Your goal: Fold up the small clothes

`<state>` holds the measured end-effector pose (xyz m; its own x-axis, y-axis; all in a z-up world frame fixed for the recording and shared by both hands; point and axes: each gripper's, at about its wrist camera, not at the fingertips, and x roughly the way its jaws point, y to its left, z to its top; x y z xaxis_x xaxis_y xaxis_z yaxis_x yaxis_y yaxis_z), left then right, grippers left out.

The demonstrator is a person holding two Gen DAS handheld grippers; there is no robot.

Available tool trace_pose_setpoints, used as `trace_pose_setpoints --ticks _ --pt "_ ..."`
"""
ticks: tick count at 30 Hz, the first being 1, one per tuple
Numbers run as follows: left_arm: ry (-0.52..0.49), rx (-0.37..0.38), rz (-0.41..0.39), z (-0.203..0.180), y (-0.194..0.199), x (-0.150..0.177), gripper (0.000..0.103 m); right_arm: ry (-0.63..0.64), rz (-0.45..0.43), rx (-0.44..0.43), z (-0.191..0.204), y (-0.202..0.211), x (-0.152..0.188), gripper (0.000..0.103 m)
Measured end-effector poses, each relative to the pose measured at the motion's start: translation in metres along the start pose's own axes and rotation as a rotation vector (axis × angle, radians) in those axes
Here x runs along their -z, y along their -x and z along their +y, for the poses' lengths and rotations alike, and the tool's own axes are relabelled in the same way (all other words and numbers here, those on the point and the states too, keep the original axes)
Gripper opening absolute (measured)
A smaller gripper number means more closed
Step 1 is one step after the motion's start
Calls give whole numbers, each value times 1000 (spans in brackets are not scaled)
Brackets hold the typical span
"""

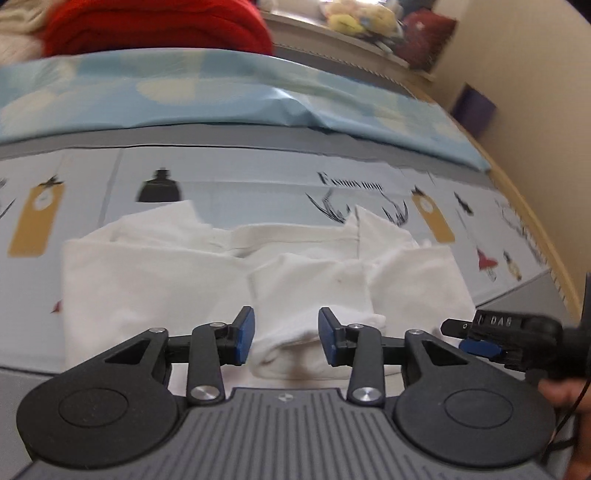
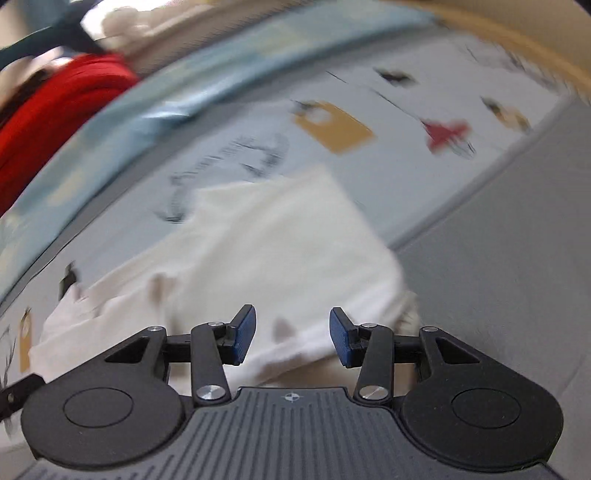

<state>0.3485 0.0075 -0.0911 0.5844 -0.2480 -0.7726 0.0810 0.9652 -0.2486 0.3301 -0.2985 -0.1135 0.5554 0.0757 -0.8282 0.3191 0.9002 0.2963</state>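
Both hand-held grippers (image 1: pixel 286 334) above white garment (image 1: pixel 184 280)

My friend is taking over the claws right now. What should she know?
Left claw: open, holding nothing, over the near edge of the white garment.
Right claw: open, empty, above the same garment.
The garment lies on the printed mat, sides already folded inward and a flap lying over the middle.
Left to do: finish the fold. A red cloth is piled at the back.
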Motion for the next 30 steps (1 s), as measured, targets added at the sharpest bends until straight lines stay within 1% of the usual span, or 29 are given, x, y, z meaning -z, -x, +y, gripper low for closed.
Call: trace_pose_setpoints --ticks 1,3,4,8,14,18,21,25,26,27,28,29,30 --pt "-17 2 -3 -6 -5 1 54 -50 28 6 -11 -7 -3 46" --pt "-59 6 -8 -20 -17 7 62 -141 74 6 -24 -17 -4 45" --pt "-79 -4 -1 -26 -23 8 63 -171 86 -7 -28 -19 -4 45" --pt "-140 -9 12 -42 -38 15 66 -191 100 -26 -25 -19 -10 46" --pt "-234 -41 27 -61 -53 26 67 -189 108 -14 -15 -26 -12 46" --pt "-240 -19 40 -65 -56 30 67 -175 104 -19 -13 -19 -10 46" --pt "-269 -5 41 -74 -57 33 68 -170 100 -14 -11 -18 -9 46" --pt "-298 -36 51 -81 -64 37 68 -156 95 -11 -7 -17 -8 46" --pt "-298 -46 59 -80 -67 38 65 -150 95 -10 -5 -17 -7 46" --pt "-296 -58 68 -78 -70 38 48 -145 98 -11 -4 -17 -6 46" --pt "-293 -63 79 -75 -71 37 25 -141 102 -10 -3 -18 -5 46" --pt "-275 -43 81 -70 -70 35 13 -138 105 -8 -2 -18 -5 46" --pt "-246 -27 72 -65 -66 31 4 -135 105 -8 -1 -19 -4 46"
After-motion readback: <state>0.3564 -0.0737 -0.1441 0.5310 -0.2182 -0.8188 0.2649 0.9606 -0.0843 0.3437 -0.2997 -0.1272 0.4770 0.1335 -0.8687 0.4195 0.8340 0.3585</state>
